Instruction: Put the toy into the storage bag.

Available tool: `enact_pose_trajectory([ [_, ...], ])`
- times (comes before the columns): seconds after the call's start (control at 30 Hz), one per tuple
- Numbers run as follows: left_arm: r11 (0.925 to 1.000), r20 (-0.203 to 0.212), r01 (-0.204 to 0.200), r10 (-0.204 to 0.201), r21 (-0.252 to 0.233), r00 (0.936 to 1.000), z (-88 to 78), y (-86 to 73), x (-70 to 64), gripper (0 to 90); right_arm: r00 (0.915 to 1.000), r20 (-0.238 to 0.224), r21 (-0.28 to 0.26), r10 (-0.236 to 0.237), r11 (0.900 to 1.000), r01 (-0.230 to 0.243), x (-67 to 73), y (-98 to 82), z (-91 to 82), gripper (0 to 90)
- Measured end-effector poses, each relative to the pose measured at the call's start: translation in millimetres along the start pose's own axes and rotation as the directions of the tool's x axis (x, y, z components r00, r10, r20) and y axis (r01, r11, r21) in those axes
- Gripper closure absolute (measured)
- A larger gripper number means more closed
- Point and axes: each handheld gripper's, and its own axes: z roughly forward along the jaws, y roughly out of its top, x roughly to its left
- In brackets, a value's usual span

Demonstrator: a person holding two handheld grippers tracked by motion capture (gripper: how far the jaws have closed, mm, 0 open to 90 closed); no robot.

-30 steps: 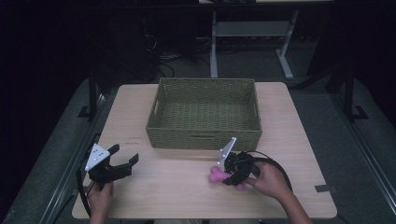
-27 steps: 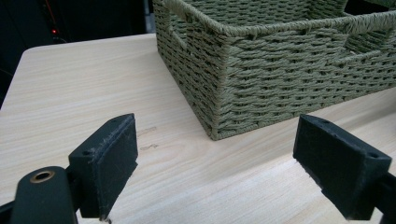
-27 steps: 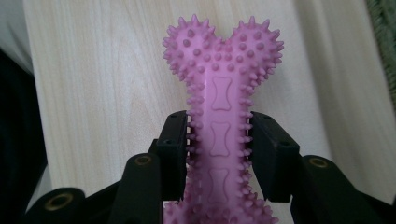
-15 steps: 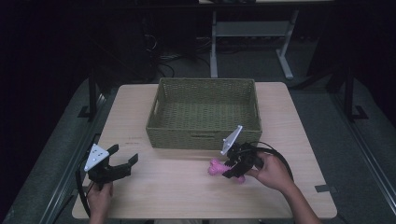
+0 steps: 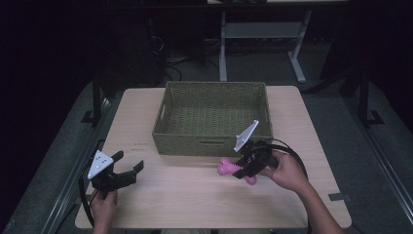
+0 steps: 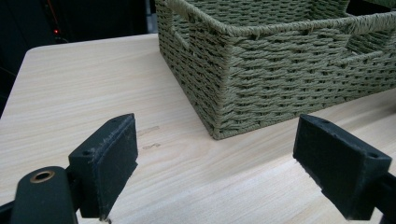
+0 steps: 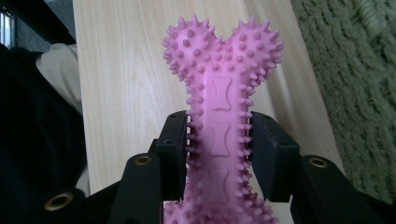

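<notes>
**Pink bone clamped and up off the table, basket waiting just behind**

The right gripper (image 5: pixel 242 170) has the pink spiked bone toy (image 5: pixel 233 169) pinched across its narrow shaft, and the right gripper view shows why that spot works: both black pads (image 7: pixel 173 154) press on the slim middle, where the rubbery nubs squash flat, while the knobbly double-lobed end (image 7: pixel 223 56) sticks out ahead, free and unobstructed. Small bone outlines are embossed down the shaft. A grip at the waist leaves the bulging ends as stops on either side, so the toy should not slide out lengthways.

From the high view the toy hangs just in front of the woven basket (image 5: pixel 213 145), near its right front corner, apparently clear of the tabletop. That reads as a carry toward the basket, with the front wall the thing to clear.

The basket is olive-green, rope-like weave, rectangular, with a thick braided rim and a cut-out handle (image 6: pixel 183 38) in its side wall. Nothing shows inside it from above.

Over on the other side, the left gripper (image 5: pixel 127 169) sits parked near the table's front-left edge, jaws spread wide with nothing between them, felt-like black pads (image 6: pixel 111 165) aimed at the basket's corner. It seems to be standing by.

The table (image 5: pixel 165 204) is pale wood-grain laminate, smooth and matte.
</notes>
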Motion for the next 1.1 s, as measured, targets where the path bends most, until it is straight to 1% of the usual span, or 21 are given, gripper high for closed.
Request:
enact_pose_trajectory([
  [0.23, 1.0, -0.002, 0.002, -0.002, 0.0, 1.0, -0.3, -0.1, 0.6, 13.3, 0.9999, -0.01, -0.014, 0.011, 1.0, -0.011, -4.3, 3.5, -8.6, 58.3],
  [0.6, 1.0, -0.001, 0.002, -0.002, 0.0, 1.0, 0.1, 0.0, 0.3, 13.3, 1.0, 0.002, -0.018, 0.005, 1.0, -0.005, -7.9, 13.5, -22.4, 58.3],
  [1.1, 1.0, -0.001, 0.008, -0.008, -0.005, 1.0, -0.2, -0.1, 1.2, 13.3, 0.9998, 0.018, -0.035, 0.002, 0.999, -0.001, -18.2, 32.7, -47.1, 58.3],
])
